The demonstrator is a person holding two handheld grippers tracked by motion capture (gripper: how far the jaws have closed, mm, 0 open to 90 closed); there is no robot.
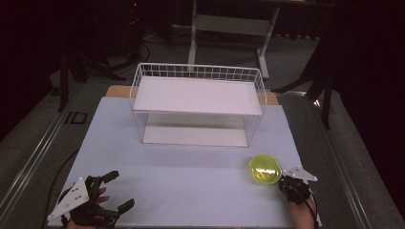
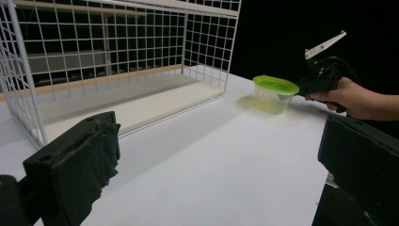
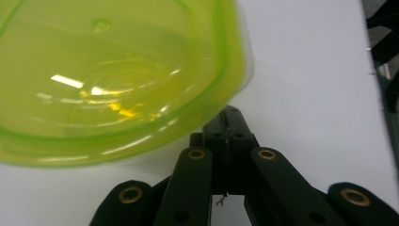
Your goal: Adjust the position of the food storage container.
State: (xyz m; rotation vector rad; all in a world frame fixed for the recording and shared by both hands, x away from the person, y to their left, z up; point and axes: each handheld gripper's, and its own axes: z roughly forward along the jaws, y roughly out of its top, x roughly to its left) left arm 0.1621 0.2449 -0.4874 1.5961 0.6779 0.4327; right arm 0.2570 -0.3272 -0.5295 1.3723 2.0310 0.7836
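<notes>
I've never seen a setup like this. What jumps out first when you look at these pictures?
The bright green-lidded container stands out at the near right of the white table, with the right gripper closed at its edge. Behind it, mid-table, stands a white wire rack with two shelves. The left gripper waits open at the near left corner.

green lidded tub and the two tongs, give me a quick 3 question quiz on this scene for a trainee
1. True or false: the left tongs are open and hold nothing.
2. Which tongs are at the green-lidded tub? A) left B) right C) both
3. Fill in: the tub stands on the white table, outside the wire ____.

Key: 1 true. 2 B: the right tongs reach the tub's near edge, their jaws drawn together under the lid's rim in the right gripper view; whether they actually pinch it is hard to tell. 3 rack.
</notes>
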